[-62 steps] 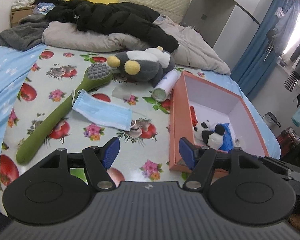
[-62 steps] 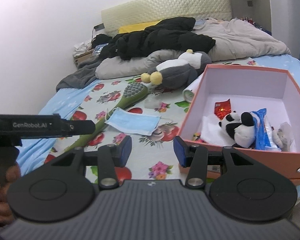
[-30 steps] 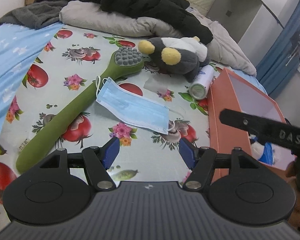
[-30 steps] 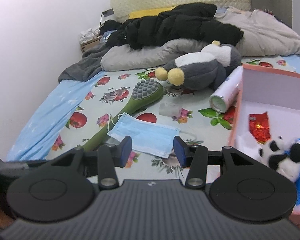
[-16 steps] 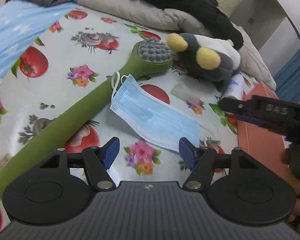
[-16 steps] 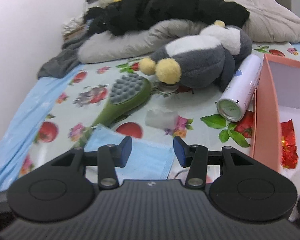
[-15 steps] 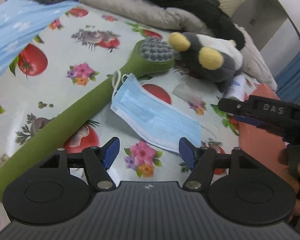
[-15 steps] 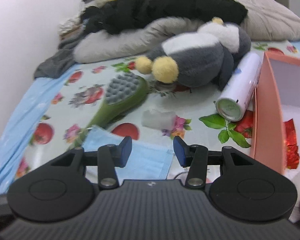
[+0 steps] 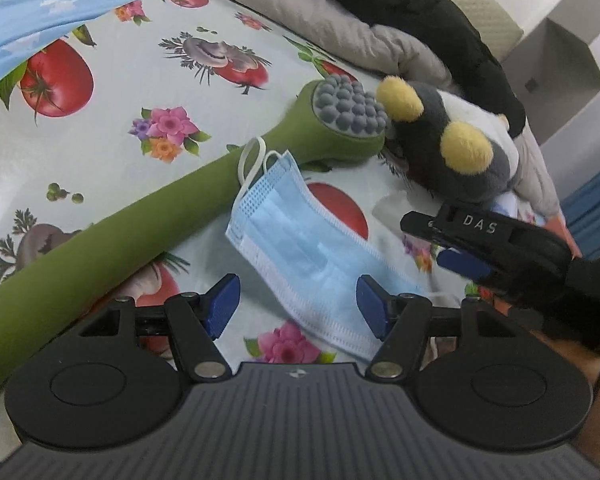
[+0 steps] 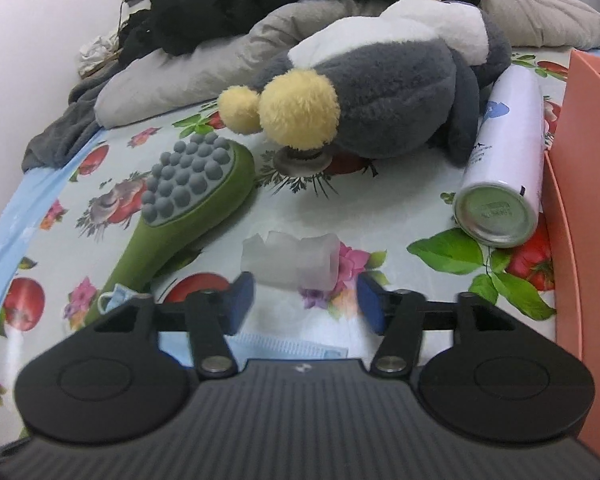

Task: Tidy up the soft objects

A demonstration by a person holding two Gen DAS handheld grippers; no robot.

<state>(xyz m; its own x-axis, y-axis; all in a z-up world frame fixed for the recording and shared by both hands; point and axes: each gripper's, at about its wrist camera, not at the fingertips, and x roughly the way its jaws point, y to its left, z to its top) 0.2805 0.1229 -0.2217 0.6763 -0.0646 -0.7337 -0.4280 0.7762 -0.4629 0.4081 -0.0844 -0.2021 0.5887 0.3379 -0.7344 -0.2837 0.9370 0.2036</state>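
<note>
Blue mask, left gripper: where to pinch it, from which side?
Probably the near long edge of the mask, from above: it lies flat on the sheet between the open left gripper fingers. The far end with its ear loops leans on the green massager, so avoid that.

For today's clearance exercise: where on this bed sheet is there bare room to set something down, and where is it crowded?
Bare sheet lies left of the green massager, up to the blue blanket. Crowded: face mask, grey plush toy, spray can, crumpled plastic and orange box sit close together.
</note>
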